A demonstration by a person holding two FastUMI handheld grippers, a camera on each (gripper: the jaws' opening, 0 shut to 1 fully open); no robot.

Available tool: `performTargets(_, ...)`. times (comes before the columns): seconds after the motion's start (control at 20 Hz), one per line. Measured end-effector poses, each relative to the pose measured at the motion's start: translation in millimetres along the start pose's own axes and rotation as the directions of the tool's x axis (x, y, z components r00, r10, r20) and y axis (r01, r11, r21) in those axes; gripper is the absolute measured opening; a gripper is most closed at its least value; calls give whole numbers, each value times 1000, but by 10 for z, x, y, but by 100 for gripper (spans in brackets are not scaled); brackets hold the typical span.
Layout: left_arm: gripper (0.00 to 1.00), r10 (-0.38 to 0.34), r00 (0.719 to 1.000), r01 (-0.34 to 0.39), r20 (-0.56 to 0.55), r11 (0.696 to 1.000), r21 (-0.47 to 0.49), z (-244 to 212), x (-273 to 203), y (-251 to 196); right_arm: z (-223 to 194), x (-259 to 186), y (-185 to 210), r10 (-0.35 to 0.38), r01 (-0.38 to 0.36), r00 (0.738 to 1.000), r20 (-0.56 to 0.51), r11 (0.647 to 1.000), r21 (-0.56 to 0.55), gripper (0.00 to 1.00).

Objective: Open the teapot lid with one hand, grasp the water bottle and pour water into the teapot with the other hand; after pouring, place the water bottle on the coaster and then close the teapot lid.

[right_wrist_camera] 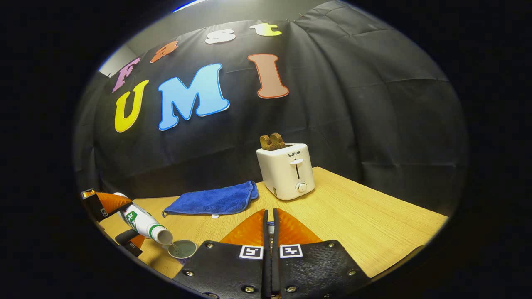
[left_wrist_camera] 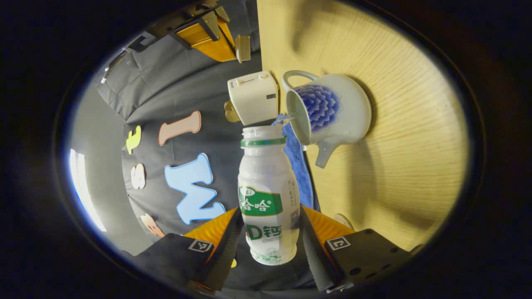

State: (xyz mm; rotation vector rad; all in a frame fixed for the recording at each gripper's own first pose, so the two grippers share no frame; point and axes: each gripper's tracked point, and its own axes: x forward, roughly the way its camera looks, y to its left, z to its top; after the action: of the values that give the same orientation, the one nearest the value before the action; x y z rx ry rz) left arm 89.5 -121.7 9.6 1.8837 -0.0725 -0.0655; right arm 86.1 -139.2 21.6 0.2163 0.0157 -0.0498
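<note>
My left gripper (left_wrist_camera: 270, 216) is shut on a white plastic water bottle (left_wrist_camera: 268, 191) with a green label. The bottle is tipped so its open mouth meets the rim of the white teapot (left_wrist_camera: 336, 108) with blue flowers. A thin stream of water runs into the open pot. In the right gripper view the tilted bottle (right_wrist_camera: 143, 224) pours into the teapot's mouth (right_wrist_camera: 183, 249) at the lower left. My right gripper (right_wrist_camera: 270, 218) stands with its fingers almost together on a small part of the teapot lid. In the left gripper view it (left_wrist_camera: 208, 33) holds the beige lid (left_wrist_camera: 243, 48) up, well away from the pot.
A white toaster (right_wrist_camera: 286, 170) with bread in its slots stands at the back of the wooden table (right_wrist_camera: 365, 220). A blue cloth (right_wrist_camera: 212, 199) lies to its left. A small round disc (left_wrist_camera: 343, 220) rests on the table by my left gripper's finger.
</note>
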Motion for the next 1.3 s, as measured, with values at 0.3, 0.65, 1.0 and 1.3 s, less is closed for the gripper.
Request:
performTargets(0.3, 90, 4, 1000, -5, 2, 999, 33, -22, 3, 29, -20, 5, -5, 2, -2, 1000, -5, 1000, 3, 0)
performTargets(0.65, 90, 5, 1000, -6, 13, 999, 51, 5, 4, 40, -29, 9, -6, 1, -1, 1000, -11, 1000, 1, 0)
performTargets(1.0, 90, 11, 1000, -13, 28, 996, 87, 48, 33, 106, -38, 16, -4, 2, -2, 1000, -14, 1000, 2, 0)
performTargets(1.3, 90, 22, 999, -27, 42, 993, 118, 74, 26, 191, -39, 14, -6, 3, -3, 1000, -14, 1000, 5, 0)
